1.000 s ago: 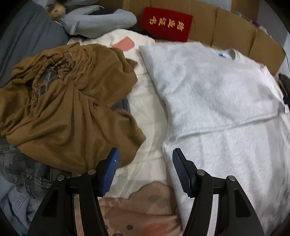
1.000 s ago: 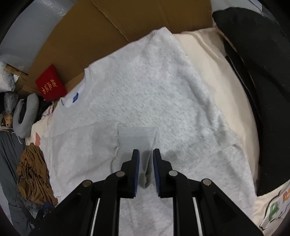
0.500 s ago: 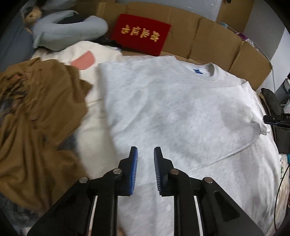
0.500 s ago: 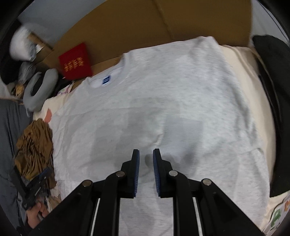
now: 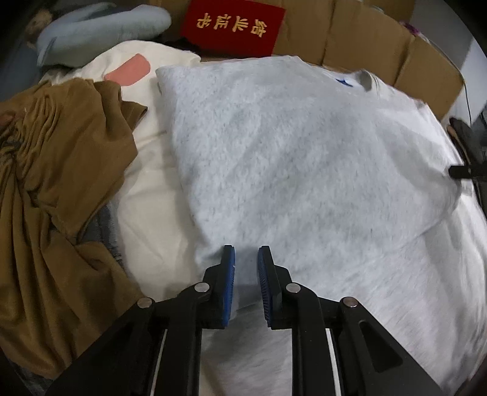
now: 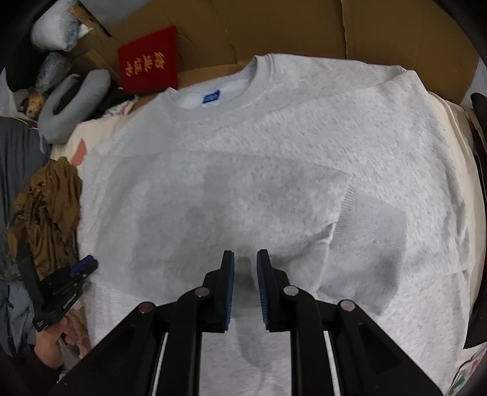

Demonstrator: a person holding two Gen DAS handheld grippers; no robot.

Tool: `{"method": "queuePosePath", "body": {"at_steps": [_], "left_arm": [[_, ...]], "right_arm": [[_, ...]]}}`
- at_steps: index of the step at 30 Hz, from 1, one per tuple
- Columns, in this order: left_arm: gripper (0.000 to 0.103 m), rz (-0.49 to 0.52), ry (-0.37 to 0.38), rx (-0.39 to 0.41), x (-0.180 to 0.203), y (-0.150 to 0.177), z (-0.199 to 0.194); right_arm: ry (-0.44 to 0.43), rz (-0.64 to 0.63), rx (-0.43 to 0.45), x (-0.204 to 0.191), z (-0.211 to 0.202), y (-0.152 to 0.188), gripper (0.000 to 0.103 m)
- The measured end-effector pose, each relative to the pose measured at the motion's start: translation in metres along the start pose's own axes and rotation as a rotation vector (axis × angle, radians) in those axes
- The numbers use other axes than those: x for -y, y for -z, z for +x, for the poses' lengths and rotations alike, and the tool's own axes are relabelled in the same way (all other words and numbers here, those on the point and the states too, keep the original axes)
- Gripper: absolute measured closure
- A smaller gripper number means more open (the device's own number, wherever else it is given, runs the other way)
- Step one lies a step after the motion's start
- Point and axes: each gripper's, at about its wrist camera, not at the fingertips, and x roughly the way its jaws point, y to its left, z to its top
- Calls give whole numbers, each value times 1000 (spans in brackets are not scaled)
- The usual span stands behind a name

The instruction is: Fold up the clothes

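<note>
A grey sweatshirt (image 6: pixel 274 170) is spread flat on a cream sheet (image 5: pixel 149 195), its collar (image 6: pixel 213 100) toward the cardboard wall (image 6: pixel 304 27). One sleeve is laid across the chest, its ribbed cuff (image 6: pixel 368 222) resting toward the wearer's-side right of the right wrist view. A crumpled brown garment (image 5: pixel 61 189) lies just beside the sweatshirt on the left, apart from it.

The left gripper (image 5: pixel 246 259) is set at the sweatshirt's left edge, near the lower corner of the folded panel; its fingers are drawn nearly together with a narrow gap, and grey cloth is seen between them, so a pinch on the edge is likely, though a firm hold cannot be told. The right gripper (image 6: pixel 245 262) hangs over the middle of the body, its fingers likewise almost closed with only a slit between; nothing is seen held, and a shadow falls under it.

The step in hand is judged to be the folding-in of a side or the smoothing of the tucked sleeve; which of the two is not settled by these views. For a clean fold, both layers of the edge should be taken together, the cloth lifted low, and the edge carried parallel to the opposite side so the sleeve is not dragged askew. The brown garment should be kept clear of the fold line.
</note>
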Motion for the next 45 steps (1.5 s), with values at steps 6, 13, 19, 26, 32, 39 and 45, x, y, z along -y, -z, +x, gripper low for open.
{"method": "queuePosePath", "body": {"at_steps": [6, 13, 19, 26, 32, 39, 45], "left_arm": [[92, 52, -36, -24, 2, 3, -5], [94, 64, -54, -33, -2, 10, -11], [94, 52, -73, -62, -4, 7, -19], [94, -6, -71, -40, -5, -7, -46], [94, -20, -36, -17, -1, -28, -54], [94, -43, 9, 12, -10, -59, -42], [94, -61, 30, 29, -19, -87, -19]], "right_arm": [[12, 11, 1, 6, -2, 5, 89], [21, 28, -23, 16, 4, 12, 89], [19, 15, -57, 14, 20, 20, 89], [-10, 31, -14, 16, 5, 15, 89], [-43, 33, 42, 21, -10, 13, 89], [-59, 68, 71, 45, -12, 15, 89], [-45, 63, 56, 50, 1, 17, 89]]}}
